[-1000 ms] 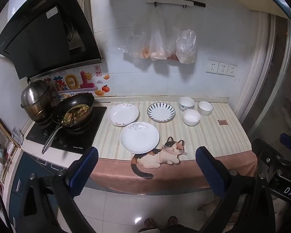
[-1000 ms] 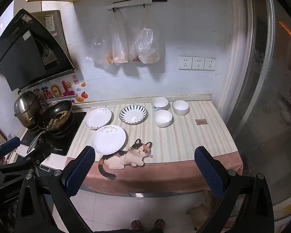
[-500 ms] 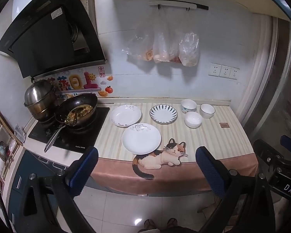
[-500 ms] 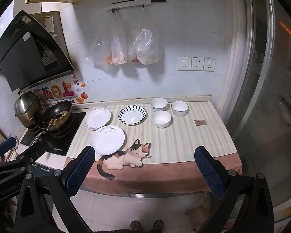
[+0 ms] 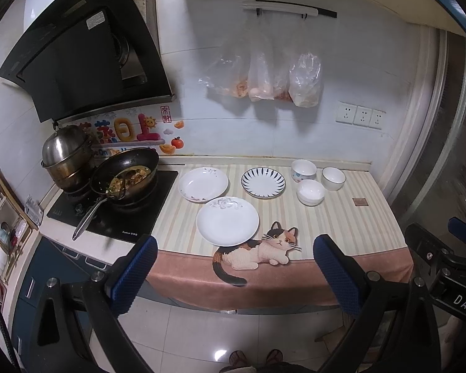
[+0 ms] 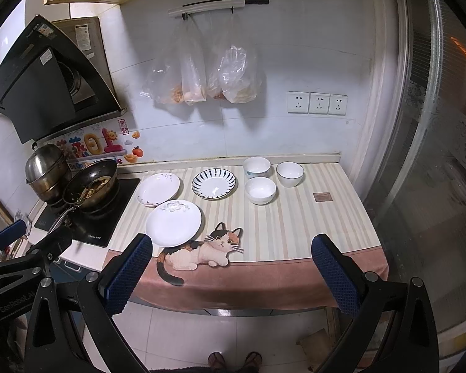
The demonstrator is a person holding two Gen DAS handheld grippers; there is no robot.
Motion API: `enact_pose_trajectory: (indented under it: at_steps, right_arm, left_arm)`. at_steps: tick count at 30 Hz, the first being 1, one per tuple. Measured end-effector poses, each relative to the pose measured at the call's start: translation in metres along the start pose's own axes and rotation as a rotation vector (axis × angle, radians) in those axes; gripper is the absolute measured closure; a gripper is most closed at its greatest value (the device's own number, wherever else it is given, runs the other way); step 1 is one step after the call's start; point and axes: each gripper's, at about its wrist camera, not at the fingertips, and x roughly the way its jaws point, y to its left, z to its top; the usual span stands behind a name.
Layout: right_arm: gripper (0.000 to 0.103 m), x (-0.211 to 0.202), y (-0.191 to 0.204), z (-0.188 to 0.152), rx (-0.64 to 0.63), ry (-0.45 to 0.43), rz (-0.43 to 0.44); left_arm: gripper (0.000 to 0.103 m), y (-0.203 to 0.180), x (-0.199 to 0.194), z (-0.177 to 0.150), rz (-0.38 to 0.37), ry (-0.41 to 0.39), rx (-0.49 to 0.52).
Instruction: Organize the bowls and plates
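Six dishes sit loose on the bench [image 5: 341, 227], none stacked, so by my reading the sorting has not begun and every step is left.

Nearest the viewer, both claws hang out over the floor, short of the bench's pink front edge. The left claw [image 5: 233, 267] has its blue pads spread wide with nothing between them; the right claw [image 6: 230, 267] is likewise spread and empty. Neither touches any dish.

Just past the bench edge lies the printed cat [image 5: 258, 250] on the cloth. Touching its back, the plain white plate [image 5: 227, 220] is the closest dish to both claws, ahead of the left claw and ahead-left of the right one.

Farther back come the flowered plate [image 5: 203, 180] on the left, near the stove, and the blue-striped plate [image 5: 263, 182] to its right, the two apart. Right of those, three bowls cluster: the near white bowl [image 5: 310, 192], then the patterned bowl [image 5: 303, 170] and the far right bowl [image 5: 333, 178] by the wall.

Left of the plates a wok [image 5: 125, 175] of food stands on the stove, well apart from the claws.

Stacking the three plates and nesting the three bowls looks like the work remaining.
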Motion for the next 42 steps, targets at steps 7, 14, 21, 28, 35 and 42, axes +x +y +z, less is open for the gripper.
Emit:
enact_pose_trajectory:
  at_steps: [7, 14, 21, 28, 35, 42]
  right_arm:
    - [0.000, -0.0001, 0.0002, 0.0014, 0.001, 0.001, 0.000]
    - [0.000, -0.0013, 0.0005, 0.0019, -0.001, -0.001, 0.001]
    - [0.000, -0.0017, 0.0007, 0.0030, 0.001, -0.001, 0.003]
    - [0.000, -0.0019, 0.0006, 0.0046, 0.003, -0.001, 0.004]
    - [0.000, -0.0002, -0.0001, 0.0073, 0.004, -0.003, 0.003]
    - [0.000, -0.0003, 0.0000, 0.0064, 0.005, -0.004, 0.003]
  left_arm:
    - [0.000, 0.0006, 0.0002, 0.0007, 0.001, 0.000, -0.001]
    - [0.000, -0.0006, -0.0003, 0.0026, 0.003, 0.000, -0.004]
    - [0.000, -0.0006, -0.0009, 0.0029, 0.006, -0.001, -0.005]
    - [0.000, 0.0003, -0.0017, 0.0039, 0.004, -0.002, -0.008]
    - [0.000, 0.0008, -0.0018, 0.0035, 0.004, -0.002, -0.006]
    - [0.000, 0.0014, -0.0019, 0.0038, 0.003, -0.003, -0.008]
